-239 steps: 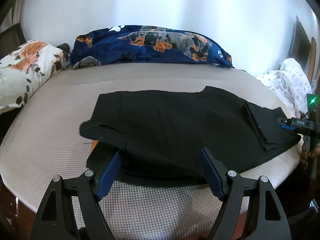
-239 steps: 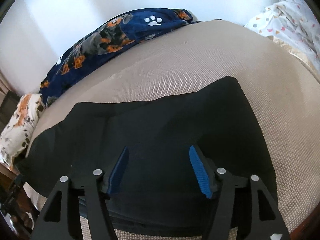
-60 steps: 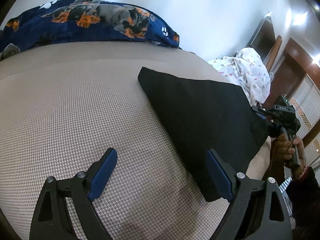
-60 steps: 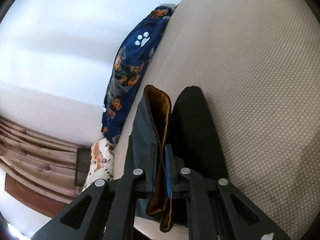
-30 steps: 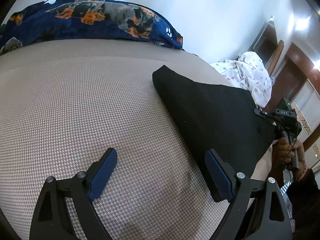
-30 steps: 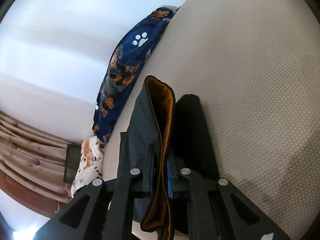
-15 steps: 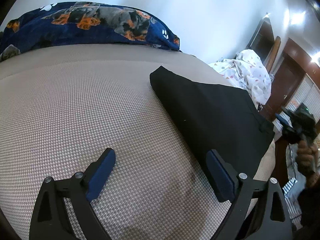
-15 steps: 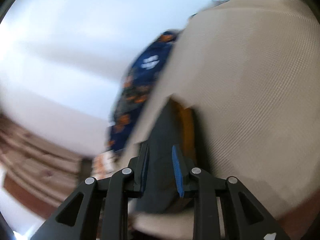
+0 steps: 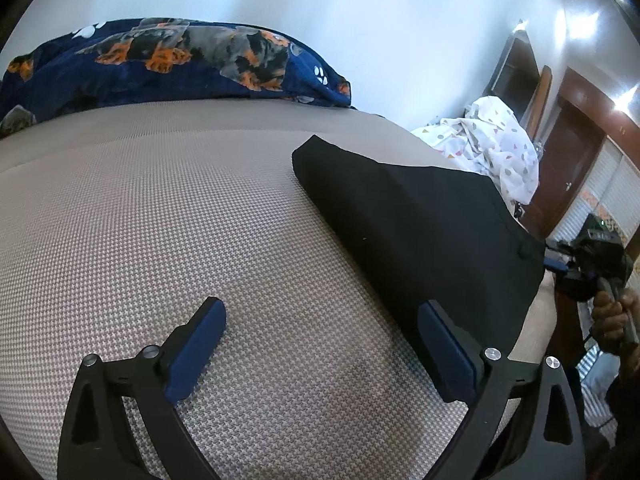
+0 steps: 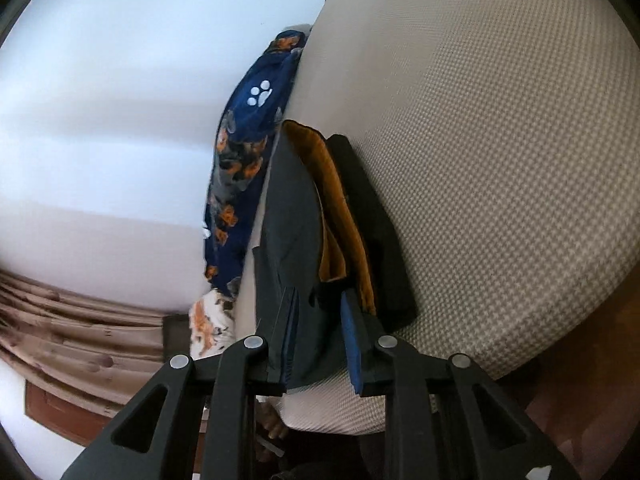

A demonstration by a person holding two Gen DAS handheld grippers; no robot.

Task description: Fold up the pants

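Note:
The black pants point(image 9: 424, 216) lie folded into a compact stack on the right part of the beige bed point(image 9: 160, 208). My left gripper point(image 9: 320, 344) is open and empty, low over the bed, its right finger beside the stack's near edge. In the right wrist view the stack point(image 10: 304, 216) shows edge-on with an orange lining between black layers. My right gripper point(image 10: 318, 332) is open just off the stack's near end, holding nothing. It also shows at the right edge of the left wrist view point(image 9: 588, 256).
A navy dog-print blanket point(image 9: 168, 60) lies along the wall at the back of the bed. A white patterned sheet point(image 9: 492, 148) is piled at the far right. A floral pillow point(image 10: 208, 320) and brown curtains point(image 10: 60, 320) show in the right wrist view.
My right gripper was shut on the folded pants' edge a second ago; it has opened and drawn back off the stack. The stack now rests flat. My left gripper stayed open and barely moved.

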